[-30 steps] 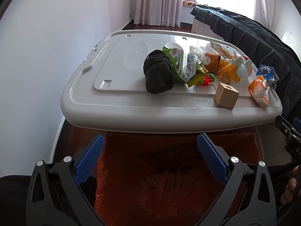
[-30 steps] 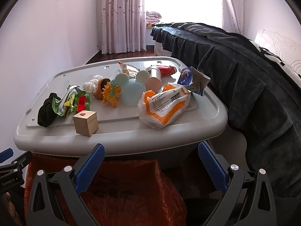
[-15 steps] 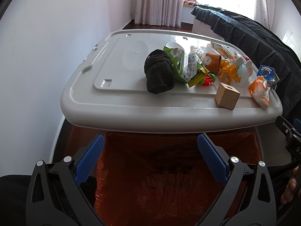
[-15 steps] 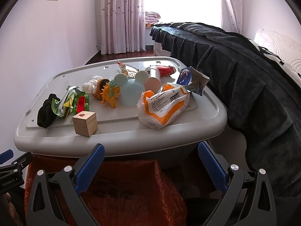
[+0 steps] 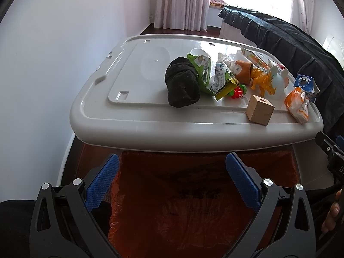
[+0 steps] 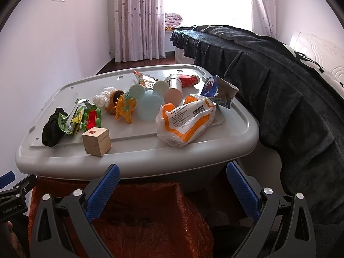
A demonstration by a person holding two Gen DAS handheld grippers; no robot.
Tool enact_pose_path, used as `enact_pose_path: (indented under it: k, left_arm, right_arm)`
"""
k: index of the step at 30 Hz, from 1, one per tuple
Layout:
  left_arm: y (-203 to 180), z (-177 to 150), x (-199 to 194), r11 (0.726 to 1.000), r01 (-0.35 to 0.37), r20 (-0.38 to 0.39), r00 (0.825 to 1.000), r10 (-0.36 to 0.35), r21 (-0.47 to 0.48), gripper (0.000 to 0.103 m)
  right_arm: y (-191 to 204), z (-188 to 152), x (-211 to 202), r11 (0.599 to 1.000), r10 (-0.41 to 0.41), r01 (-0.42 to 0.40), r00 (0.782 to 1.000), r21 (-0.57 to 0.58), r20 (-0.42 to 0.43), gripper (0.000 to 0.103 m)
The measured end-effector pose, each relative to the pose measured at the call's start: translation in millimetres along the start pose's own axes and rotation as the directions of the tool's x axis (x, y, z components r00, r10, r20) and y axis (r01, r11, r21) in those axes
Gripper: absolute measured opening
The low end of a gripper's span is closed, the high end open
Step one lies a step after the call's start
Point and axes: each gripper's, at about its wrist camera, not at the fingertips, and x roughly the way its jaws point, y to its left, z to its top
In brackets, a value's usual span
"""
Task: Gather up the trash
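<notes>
Collection not begun: both claws released, holding nothing.
Wrappers lie untouched on the grey plastic lid surface [image 6: 240, 129]; beneath it, the orange bag [image 5: 193, 204] looks empty.

On the grey bin lid [image 6: 137, 161]: one wooden cube [image 6: 96, 138], one black sock [image 5: 182, 85], one orange toy dinosaur [image 6: 125, 108], five snack wrappers, one orange trash bag [image 5: 193, 204].

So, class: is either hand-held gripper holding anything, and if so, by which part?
Nothing is held. The left hand-held gripper and the right hand-held gripper are both open and empty, above the orange bag; the wrappers lie on the lid.
</notes>
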Motion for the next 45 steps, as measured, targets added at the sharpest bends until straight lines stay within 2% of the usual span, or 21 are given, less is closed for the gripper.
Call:
enact_pose_path:
  k: [14, 28, 32, 36, 39, 45]
  left_arm:
    - [-0.8, 0.0, -0.1, 1.0, 0.0, 0.0, 1.0, 0.0, 0.001, 0.097]
    - [-3.8, 1.0, -1.6, 1.0, 0.024, -0.027, 0.999, -0.025, -0.018, 0.097]
    - [-4.0, 2.1, -1.7, 1.0, 0.002, -0.032, 0.999, -0.003, -0.012, 0.097]
    - [-2.0, 5.0, -2.3, 1.0, 0.006, -0.042, 0.999, -0.007, -0.021, 0.097]
    - [-1.1, 6.9, -4.8, 1.0, 0.002, -0.035, 0.999, -0.002, -0.016, 0.097]
    - [-2.5, 9.9, -6.4, 1.0, -0.017, -0.021, 1.0, 0.017, 0.009, 0.097]
  right_arm:
    - [-0.9, -0.3, 0.1, 1.0, -0.001, 0.001, 1.0, 0.001, 0.001, 0.098]
    - [-3.4, 1.7, 10.9, 0.999, -0.001, 0.002, 0.999, 0.036, -0.044, 0.098]
    - [-11.1, 17.4, 17.8, 0.999, -0.027, 0.03, 0.998, 0.043, -0.055, 0.098]
    - [-26.0, 36.7, 38.5, 0.992, -0.069, 0.077, 0.995, 0.104, -0.079, 0.098]
    - [-28.4, 49.2, 57.4, 0.987, -0.064, 0.076, 0.994, 0.14, -0.091, 0.098]
    - [-10.8, 75.1, 96.8, 0.99, -0.03, 0.042, 0.996, 0.137, -0.086, 0.098]
